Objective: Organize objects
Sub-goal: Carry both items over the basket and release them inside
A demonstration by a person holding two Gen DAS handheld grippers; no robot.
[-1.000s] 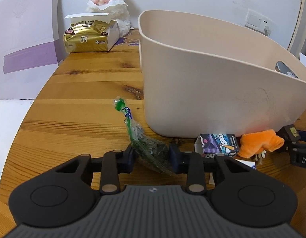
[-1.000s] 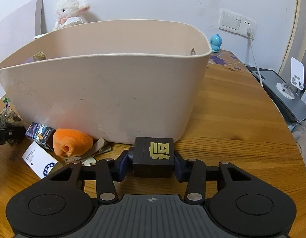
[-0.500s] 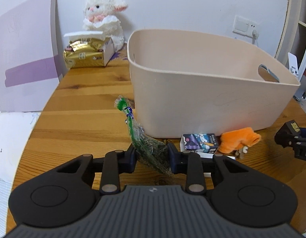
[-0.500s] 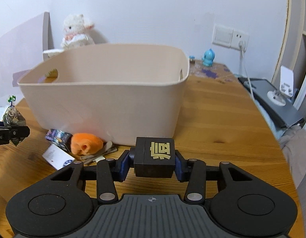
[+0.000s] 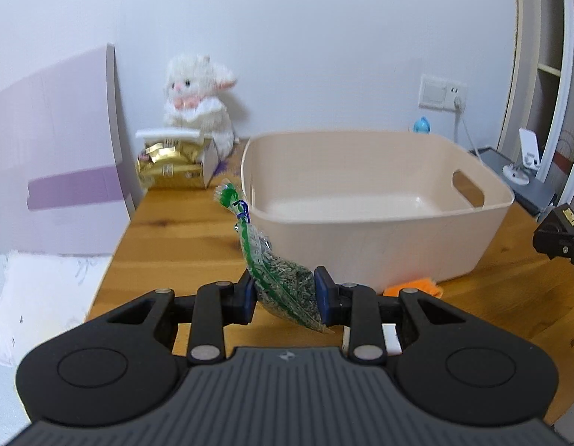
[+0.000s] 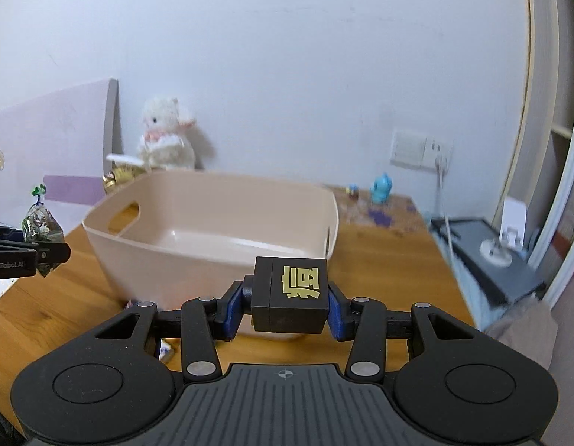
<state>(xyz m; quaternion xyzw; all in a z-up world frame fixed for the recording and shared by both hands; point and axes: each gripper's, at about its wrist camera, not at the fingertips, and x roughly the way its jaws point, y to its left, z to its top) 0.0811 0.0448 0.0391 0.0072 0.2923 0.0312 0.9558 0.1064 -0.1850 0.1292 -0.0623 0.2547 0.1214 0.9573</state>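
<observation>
**Two loads held short of the bin: where a drop could miss**

At the far left corner of the tabletop [image 5: 182,230] a gold tissue pack [image 5: 173,171] and a white plush lamb [image 5: 197,100] sit against the wall, out of the way.

The left gripper [image 5: 285,293] is clamped on a clear seed bag [image 5: 283,282], pinching only its fat lower end; the knotted green neck stands up loose and leans toward the near left corner of the beige bin [image 5: 376,200]. The bag is soft, so it may sag or slide out of the pads, and the neck looks likely to snag the rim if it is carried in low.

The bin appears empty and stands mid-table. By its near wall an orange soft item [image 5: 413,286] still lies on the wood.

The right gripper [image 6: 289,303] is closed on a black cube [image 6: 289,295] with a gold character, held above the near edge, just short of the bin's near right corner. Its faces are smooth and hard; released before it crosses the rim, it would probably strike the wall and bounce toward the table's right edge.
</observation>
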